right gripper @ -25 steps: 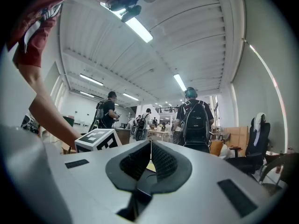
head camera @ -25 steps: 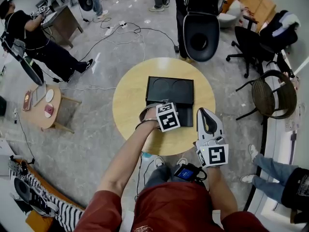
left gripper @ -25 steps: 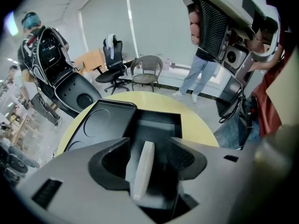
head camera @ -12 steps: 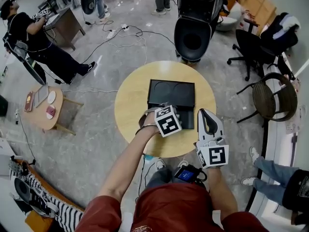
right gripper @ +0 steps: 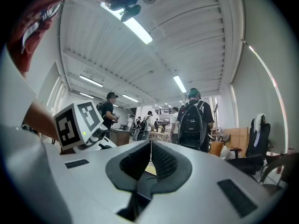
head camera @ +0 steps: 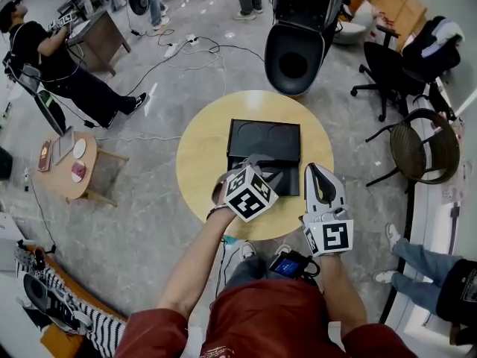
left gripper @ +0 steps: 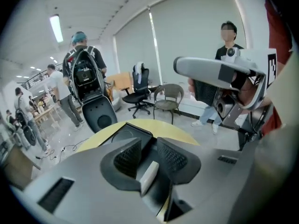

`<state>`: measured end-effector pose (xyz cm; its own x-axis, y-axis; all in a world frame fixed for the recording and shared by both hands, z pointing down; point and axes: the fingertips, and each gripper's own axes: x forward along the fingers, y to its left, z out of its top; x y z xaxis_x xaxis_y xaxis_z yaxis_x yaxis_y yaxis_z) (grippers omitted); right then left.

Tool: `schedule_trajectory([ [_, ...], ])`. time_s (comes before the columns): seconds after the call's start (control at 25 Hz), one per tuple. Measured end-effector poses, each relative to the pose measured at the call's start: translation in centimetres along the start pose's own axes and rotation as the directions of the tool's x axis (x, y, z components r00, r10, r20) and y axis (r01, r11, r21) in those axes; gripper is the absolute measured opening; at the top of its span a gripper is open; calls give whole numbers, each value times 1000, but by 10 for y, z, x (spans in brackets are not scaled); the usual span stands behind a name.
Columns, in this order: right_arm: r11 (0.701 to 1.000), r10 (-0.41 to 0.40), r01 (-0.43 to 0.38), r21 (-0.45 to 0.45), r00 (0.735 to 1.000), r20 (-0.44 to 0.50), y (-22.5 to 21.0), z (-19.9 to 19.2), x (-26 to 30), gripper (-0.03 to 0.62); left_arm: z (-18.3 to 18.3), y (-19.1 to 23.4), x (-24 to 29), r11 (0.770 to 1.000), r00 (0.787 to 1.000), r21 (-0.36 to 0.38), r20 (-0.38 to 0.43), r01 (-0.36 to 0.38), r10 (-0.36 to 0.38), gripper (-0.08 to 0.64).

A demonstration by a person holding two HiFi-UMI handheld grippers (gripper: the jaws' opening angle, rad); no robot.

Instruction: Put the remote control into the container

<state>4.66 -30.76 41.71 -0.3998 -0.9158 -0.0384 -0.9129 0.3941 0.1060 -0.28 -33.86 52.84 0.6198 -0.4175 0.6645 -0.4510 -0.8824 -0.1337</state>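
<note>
The black container (head camera: 263, 139) lies on the round wooden table (head camera: 200, 155); in the left gripper view the container (left gripper: 122, 135) shows just past the jaws. My left gripper (head camera: 270, 166) hangs over its near part. The jaws of the left gripper (left gripper: 148, 146) stand apart and are closing. A slim pale bar (left gripper: 149, 176), apparently the remote control, shows low between them; I cannot see the pads pressing on it. My right gripper (head camera: 319, 171) rests at the table's right front. In its own view the right gripper (right gripper: 150, 146) is shut and empty.
A black pod chair (head camera: 294, 51) stands behind the table, a wicker chair (head camera: 421, 148) and an office chair (head camera: 387, 66) to the right. A small side table (head camera: 71, 162) and a seated person (head camera: 52, 58) are at the left. Cables lie on the floor.
My left gripper has drawn back toward me and tilted, so its marker cube looks larger. The right gripper has stayed in place.
</note>
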Motion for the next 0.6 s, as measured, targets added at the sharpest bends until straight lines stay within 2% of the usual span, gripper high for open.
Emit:
schedule_trajectory([
  [0.16, 1000, 0, 0, 0, 1000, -1, -1, -1, 1, 23, 14, 11, -19, 994, 987, -43, 121, -105, 110, 61],
  [0.32, 1000, 3, -3, -2, 1000, -3, 0, -2, 3, 23, 23, 20, -35, 979, 957, -89, 210, -185, 200, 32],
  [0.44, 1000, 7, -7, -1, 1000, -3, -1, -1, 4, 23, 31, 21, -47, 965, 924, -119, 283, -234, 259, 20],
  [0.6, 1000, 15, -15, -10, 1000, -2, 1, 0, 5, 23, 40, 20, -67, 943, 863, -166, 381, -290, 332, 15],
])
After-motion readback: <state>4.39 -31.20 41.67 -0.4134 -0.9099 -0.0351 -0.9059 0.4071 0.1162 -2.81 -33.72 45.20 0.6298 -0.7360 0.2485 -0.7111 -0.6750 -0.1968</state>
